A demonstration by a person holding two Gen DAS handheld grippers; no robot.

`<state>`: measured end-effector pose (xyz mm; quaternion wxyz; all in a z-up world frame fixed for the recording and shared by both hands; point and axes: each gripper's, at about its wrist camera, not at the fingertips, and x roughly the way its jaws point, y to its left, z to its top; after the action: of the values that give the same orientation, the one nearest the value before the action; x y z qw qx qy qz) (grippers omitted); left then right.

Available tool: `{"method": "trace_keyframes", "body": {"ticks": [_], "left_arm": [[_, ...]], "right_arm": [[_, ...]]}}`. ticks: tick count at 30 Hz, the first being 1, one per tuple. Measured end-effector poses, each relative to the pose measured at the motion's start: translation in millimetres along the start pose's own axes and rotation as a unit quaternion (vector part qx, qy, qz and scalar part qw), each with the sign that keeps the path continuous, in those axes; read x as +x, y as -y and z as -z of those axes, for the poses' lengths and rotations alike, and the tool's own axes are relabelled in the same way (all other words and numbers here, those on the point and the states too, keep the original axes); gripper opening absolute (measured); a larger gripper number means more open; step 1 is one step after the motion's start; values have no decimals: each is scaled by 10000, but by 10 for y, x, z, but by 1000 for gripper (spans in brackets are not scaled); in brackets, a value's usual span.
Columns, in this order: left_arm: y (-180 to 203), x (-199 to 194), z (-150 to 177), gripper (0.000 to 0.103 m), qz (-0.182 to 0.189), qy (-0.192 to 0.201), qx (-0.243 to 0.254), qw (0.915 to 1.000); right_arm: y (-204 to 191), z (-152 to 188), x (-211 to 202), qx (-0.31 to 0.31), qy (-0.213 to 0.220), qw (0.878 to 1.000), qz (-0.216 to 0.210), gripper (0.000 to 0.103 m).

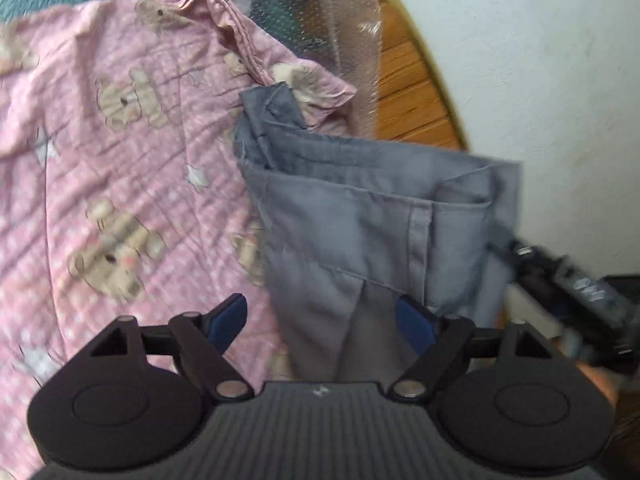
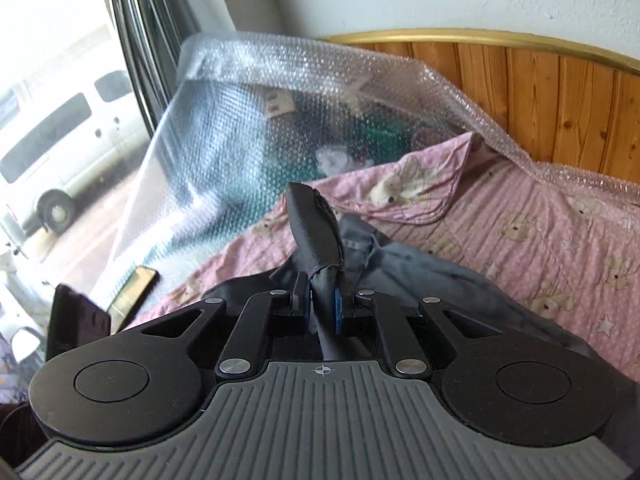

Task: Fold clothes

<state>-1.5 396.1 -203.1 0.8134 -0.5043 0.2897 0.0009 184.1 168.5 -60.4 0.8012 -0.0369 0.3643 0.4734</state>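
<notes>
One garment is all we can make out as the work in hand: a grey shirt or similar piece [image 1: 360, 216], which in the left wrist view hangs lifted through the middle and right of the frame, its hemmed edge and a stitched placket facing us, over a pink bedspread printed with bears [image 1: 120, 160] that fills the left side. Our left gripper [image 1: 322, 322] sits at the bottom centre with its blue pads spread wide; the grey cloth drapes between and past them, and we judge that it is not pinched there. In the right wrist view our right gripper [image 2: 322, 308] at lower centre is pressed together on a rolled fold of the dark cloth [image 2: 316, 232], which sticks up above the fingers, while the rest of the garment [image 2: 420, 276] lies rumpled on the bedspread [image 2: 540, 232] toward the right. At the right edge of the left view a blurred dark tool reaches the cloth's far corner, probably that same right gripper. Bubble wrap [image 2: 320, 92] covers goods in the upper middle, against a wooden headboard [image 2: 540, 92] at upper right. We judge the folding barely begun: no neat crease or flat stacked panel shows, the piece is held up by one edge, and laying it flat, squaring it and folding it all remain.
</notes>
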Motion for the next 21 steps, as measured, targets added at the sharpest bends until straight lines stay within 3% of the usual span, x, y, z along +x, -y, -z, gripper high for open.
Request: {"method": "trace_keyframes", "body": {"ticks": [2,5,7,9,12,13,14,15,16,18,20,21], "left_arm": [[3,-43,2,99,284,163,-105,9994],[82,-86,-17,101,649,303,-53,9974],[140,-132,15,103,749,325,119,9966],[142,-107,67,103,557,282,206,9978],[99,38,117,103,43,249,205,9995],[88,93,120,85,-206,368,235,9988],[77,124,118,54,-435,466,234,9977],[60,54,111,7,-608,560,111,9965],[34,-39,113,5,-754,689,-43,9948],[-160,-513,246,5,-740,1363,-760,9850],[-524,-617,416,6,-1204,1264,-1632,9710],[-653,-587,472,10,-1292,1158,-1843,9674]], "right_arm": [[-31,5,-20,-19,-25,10000,-78,9],[-124,11,-10,-214,-105,9997,-87,9],[-191,9,23,-468,-165,9987,124,8],[-203,-10,41,-523,-174,9983,208,7],[-226,-38,37,-396,-154,9990,-115,7],[-273,-33,47,-457,-181,9986,-169,7],[-326,-27,61,-537,-216,9981,-206,7],[-378,-14,73,-637,-222,9975,-186,6],[-430,1,86,-743,-222,9969,-155,6],[-558,25,11,-984,-102,9946,-315,5],[-716,109,-110,-1057,15,9902,-913,6],[-784,227,-75,-1118,-152,9886,-1001,19]]}}
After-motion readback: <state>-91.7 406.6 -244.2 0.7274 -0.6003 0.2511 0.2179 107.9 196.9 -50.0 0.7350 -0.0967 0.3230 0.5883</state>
